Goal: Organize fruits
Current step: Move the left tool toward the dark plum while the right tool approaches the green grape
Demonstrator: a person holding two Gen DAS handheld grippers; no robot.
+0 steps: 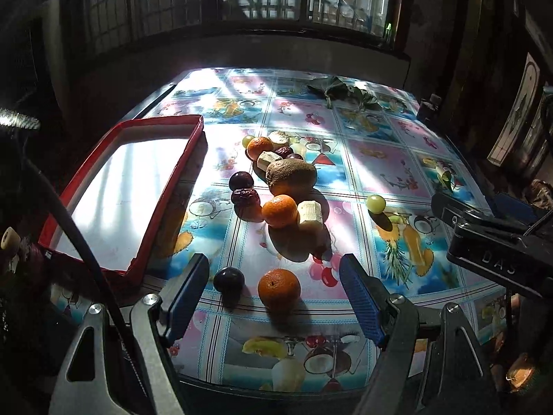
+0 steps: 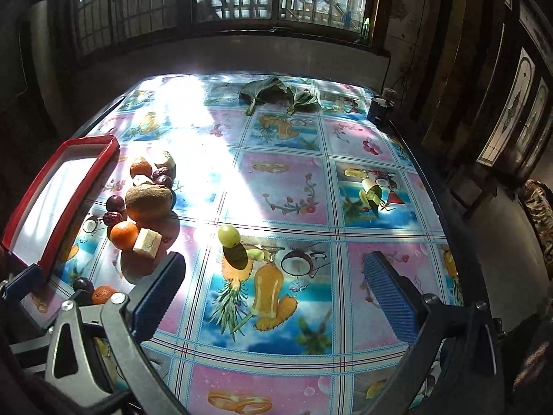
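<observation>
Left gripper point(image 1: 274, 297): the fingers are spread wide and empty; a mandarin point(image 1: 279, 294) and a dark plum point(image 1: 228, 282) are framed between them at lower centre, probably so that either can be closed on next.
Right gripper point(image 2: 276, 297): the jaws are held wide with nothing gripped; a lone green grape point(image 2: 229, 235) is seen ahead of them, just above frame centre, so it is likely lined up as this side's target.
Red tray point(image 1: 166, 180): it is set at centre left of the left view, its white floor bare; it is judged to be the destination, kept just beside the fruit so carries are short.
Fruit pile point(image 1: 276, 180): a kiwi point(image 1: 291, 176), a second mandarin point(image 1: 279, 211), a pale cut piece point(image 1: 310, 215) and dark dates are clustered at centre, touching one another, right of the tray.
Tablecloth point(image 2: 283, 186): printed fruit is spread across it and could be mistaken for real pieces.
Progress: nothing is seen in the tray, so sorting is judged barely begun.
</observation>
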